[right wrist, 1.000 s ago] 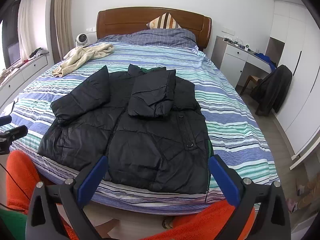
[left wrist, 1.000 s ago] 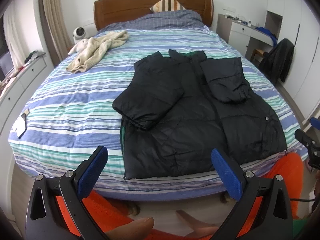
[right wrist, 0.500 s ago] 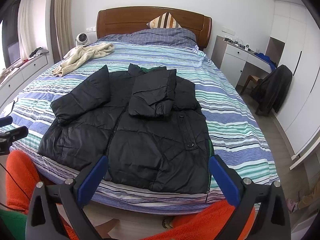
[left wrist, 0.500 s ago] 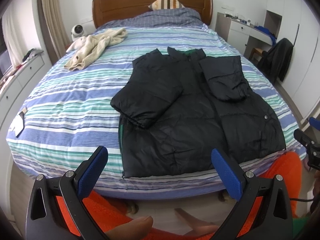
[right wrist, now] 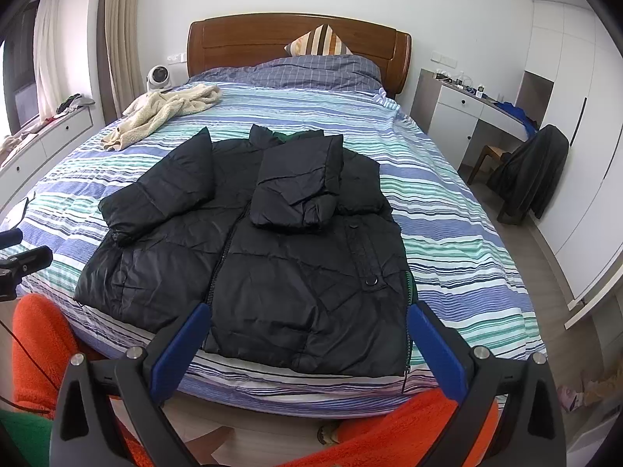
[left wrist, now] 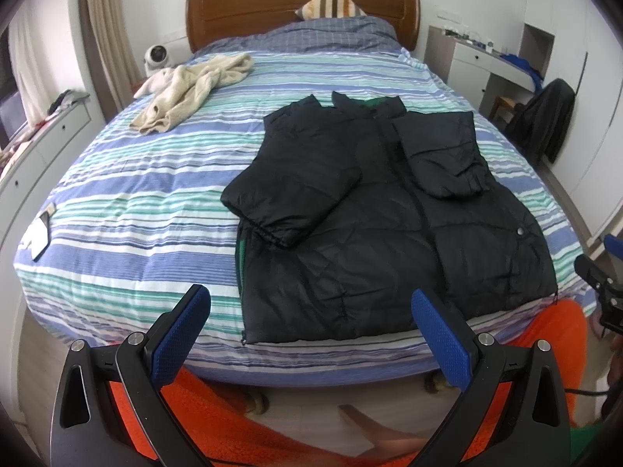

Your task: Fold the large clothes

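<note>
We stand at the near edge of the striped bed, where the black puffer jacket lies flat, front up, both sleeves already folded in across its chest. We judge the body fold comes next. Our left gripper and right gripper hover wide open and empty above the hem; each must drop onto a near corner.

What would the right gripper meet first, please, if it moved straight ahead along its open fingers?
Most likely the near hem of the black puffer jacket on the striped bed; the right gripper holds nothing, though depth is uncertain.
</note>
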### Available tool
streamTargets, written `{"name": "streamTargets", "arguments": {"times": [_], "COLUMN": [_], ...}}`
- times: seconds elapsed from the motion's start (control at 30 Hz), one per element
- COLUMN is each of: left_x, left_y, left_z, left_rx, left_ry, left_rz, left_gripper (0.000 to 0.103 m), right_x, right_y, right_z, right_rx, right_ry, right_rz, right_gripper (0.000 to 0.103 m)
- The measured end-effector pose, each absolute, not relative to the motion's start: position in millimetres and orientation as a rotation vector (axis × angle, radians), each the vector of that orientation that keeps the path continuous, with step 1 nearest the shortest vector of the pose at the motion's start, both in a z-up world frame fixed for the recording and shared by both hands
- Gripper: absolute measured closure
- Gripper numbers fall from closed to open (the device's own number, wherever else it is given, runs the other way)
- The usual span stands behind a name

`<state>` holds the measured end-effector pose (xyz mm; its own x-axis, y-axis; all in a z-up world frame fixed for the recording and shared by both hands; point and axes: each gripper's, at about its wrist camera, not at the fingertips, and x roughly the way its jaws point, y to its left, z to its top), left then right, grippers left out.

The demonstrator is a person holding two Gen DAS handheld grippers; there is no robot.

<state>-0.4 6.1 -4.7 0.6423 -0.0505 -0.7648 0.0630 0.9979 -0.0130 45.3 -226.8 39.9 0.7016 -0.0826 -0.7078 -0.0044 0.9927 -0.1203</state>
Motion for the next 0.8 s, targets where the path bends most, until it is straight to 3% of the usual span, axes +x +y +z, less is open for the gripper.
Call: {"name": "streamTargets", "arguments": {"times": [0.8], "left_x": [3.7], "left_y": [3.2], "left_z": [-6.4], "left_rx": [0.052], "left_ry": [0.858], "left_rz": [-0.049], "left_gripper": [0.0], "right_x": [48.1], "right_y": [-231.4], "right_z": [37.4], "right_rx": [-0.117], "right_ry": [0.81], "right_rz": [-0.075], "right_gripper": [0.0]}}
